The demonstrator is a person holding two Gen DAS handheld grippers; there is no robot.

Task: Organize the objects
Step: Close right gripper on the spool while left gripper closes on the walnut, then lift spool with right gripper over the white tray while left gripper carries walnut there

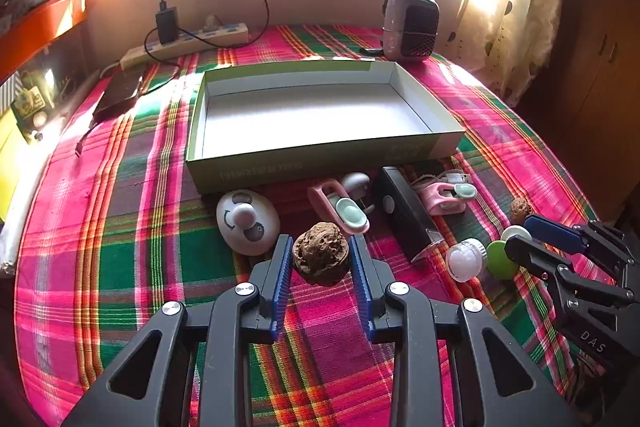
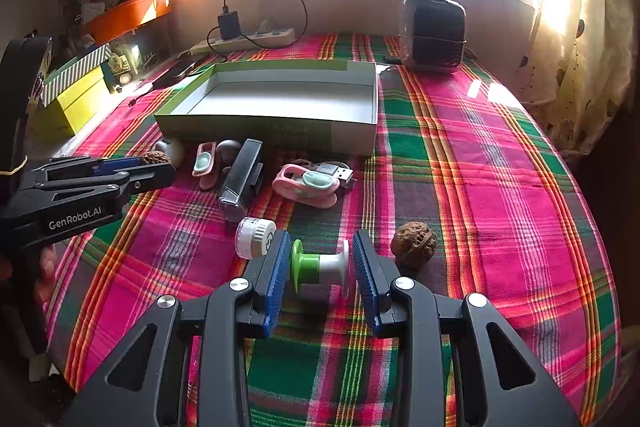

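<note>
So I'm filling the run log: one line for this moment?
left gripper: around walnut, grip unclear | right gripper: open around green spool | box: empty
</note>
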